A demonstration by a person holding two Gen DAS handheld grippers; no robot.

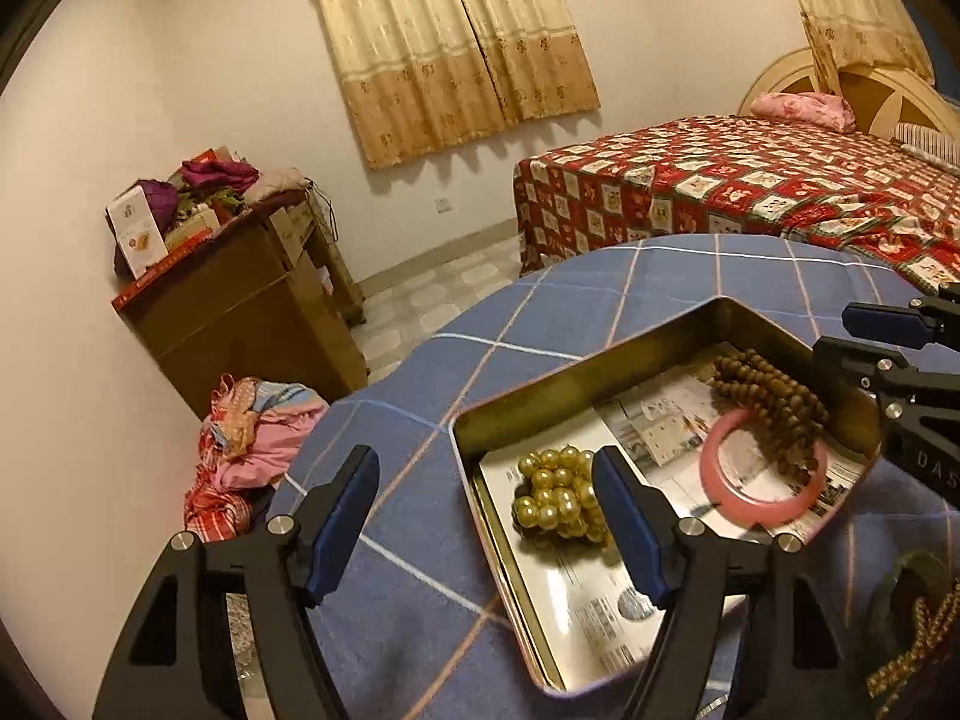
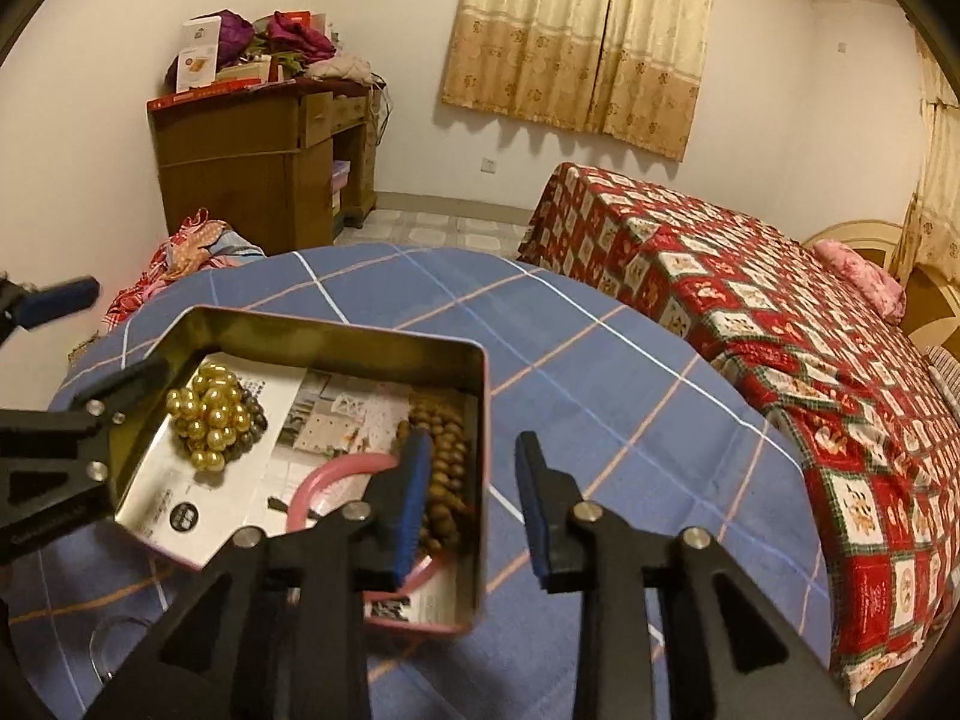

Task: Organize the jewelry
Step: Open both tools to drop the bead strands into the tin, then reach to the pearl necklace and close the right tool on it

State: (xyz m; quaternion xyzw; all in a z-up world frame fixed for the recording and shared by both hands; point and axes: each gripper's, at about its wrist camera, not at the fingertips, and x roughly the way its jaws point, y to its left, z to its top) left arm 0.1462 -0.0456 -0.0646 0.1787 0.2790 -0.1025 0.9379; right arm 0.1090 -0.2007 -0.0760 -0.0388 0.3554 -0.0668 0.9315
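1. Gold, glossy beads, round and pearl-like, sit bunched in a cluster [image 1: 558,495] at the left end of the tin [image 1: 528,396], on a printed paper lining.
2. Matte brown wooden beads [image 1: 774,396] lie heaped at the tin's other end, small and round, with a smooth pink bangle [image 1: 729,507] leaning against them.
3. Your tin is shallow, rectangular metal with rounded corners, brassy inside and pink along the outer edge; it rests on the counter [image 1: 420,570], which is covered in blue checked cloth.
4. Your left gripper [image 1: 486,519] is spread wide, straddling the tin's left wall and holding nothing, one blue pad just beside the gold cluster.
5. Your right gripper [image 2: 471,504] is parted over the tin's right wall, one pad above the wooden beads, pinching nothing.
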